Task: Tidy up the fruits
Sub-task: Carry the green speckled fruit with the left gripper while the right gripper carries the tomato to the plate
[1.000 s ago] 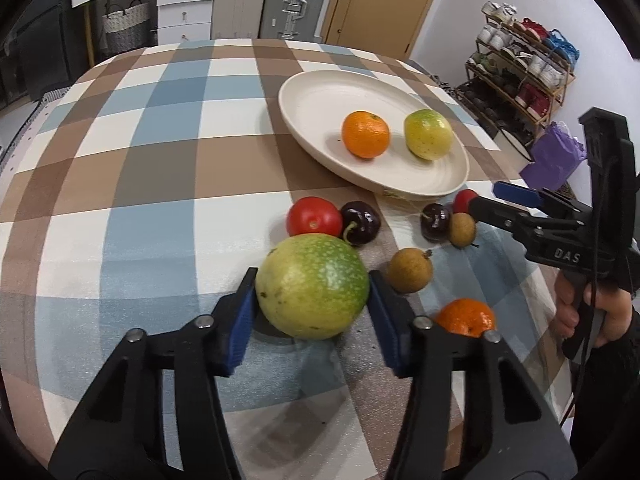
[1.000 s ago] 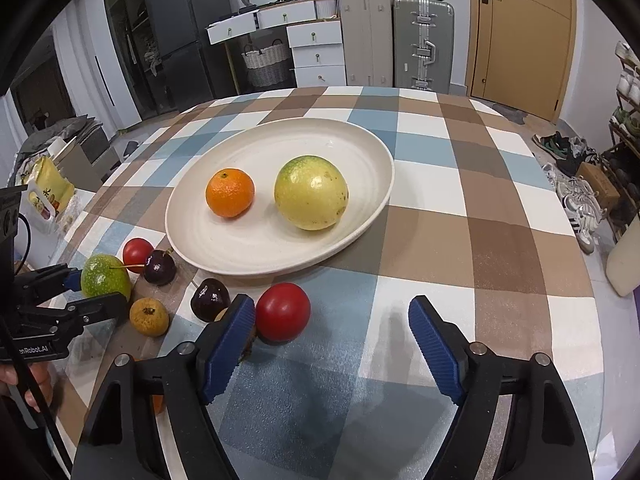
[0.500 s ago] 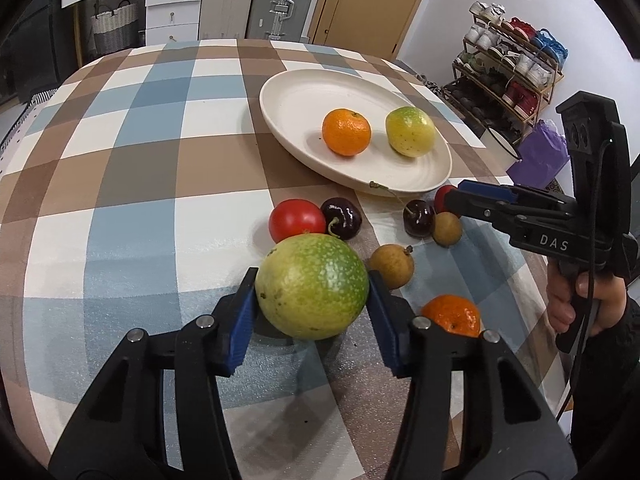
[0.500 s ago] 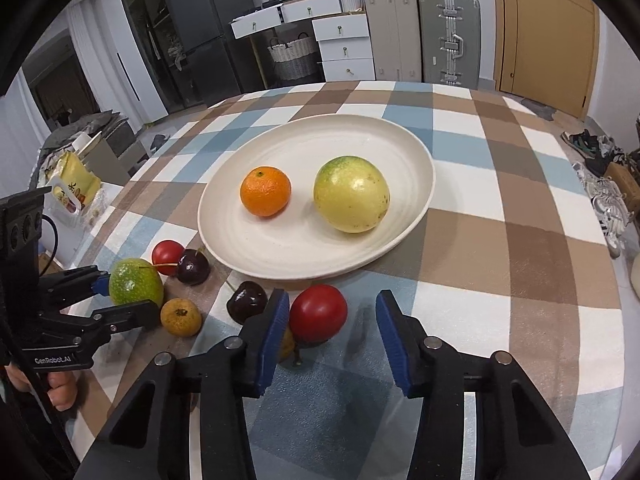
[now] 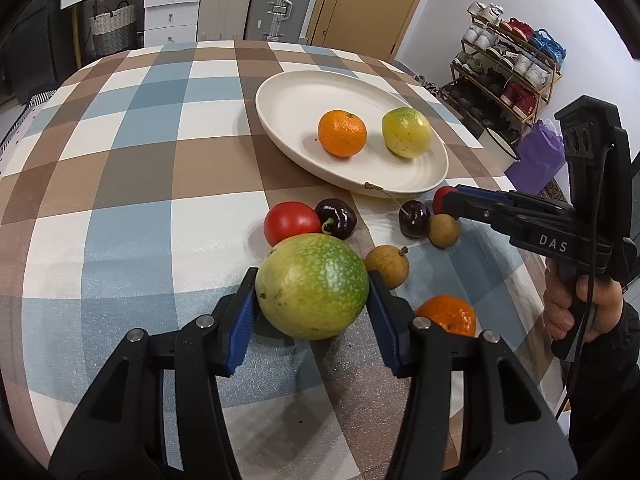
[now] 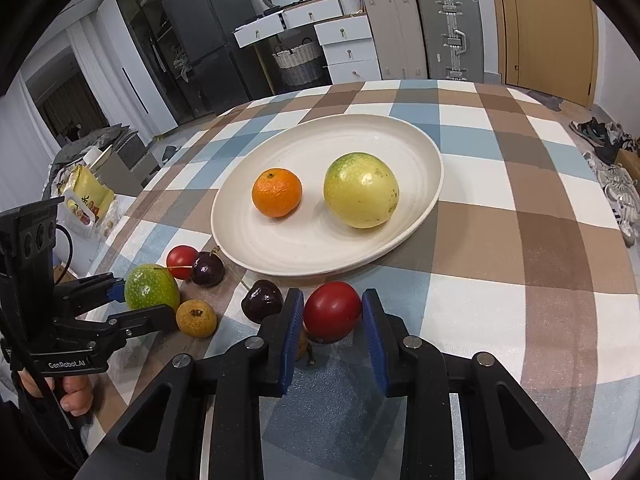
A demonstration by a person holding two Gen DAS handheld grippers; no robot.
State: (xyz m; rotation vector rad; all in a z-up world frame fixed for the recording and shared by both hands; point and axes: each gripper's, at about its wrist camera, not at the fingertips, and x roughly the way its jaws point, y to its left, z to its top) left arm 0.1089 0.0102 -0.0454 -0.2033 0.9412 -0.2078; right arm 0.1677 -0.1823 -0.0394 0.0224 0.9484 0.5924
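My left gripper (image 5: 312, 304) is shut on a green speckled passion fruit (image 5: 311, 286), held just above the checked tablecloth; it also shows in the right wrist view (image 6: 151, 287). My right gripper (image 6: 330, 322) is shut on a red cherry tomato (image 6: 332, 311) near the plate's front rim; its tip shows in the left wrist view (image 5: 444, 199). A white plate (image 6: 400, 148) holds an orange (image 6: 277, 192) and a yellow-green passion fruit (image 6: 361, 190).
Loose on the cloth are a second tomato (image 5: 291, 222), two dark cherries (image 5: 337, 218) (image 5: 414, 218), two brown longans (image 5: 387, 266) (image 5: 443, 230) and an orange (image 5: 448, 315). A shoe rack (image 5: 508, 64) stands beyond the table's right edge.
My right gripper's jaws have closed from wide open onto the red tomato. My left gripper still holds the green passion fruit and has moved a little nearer the plate.
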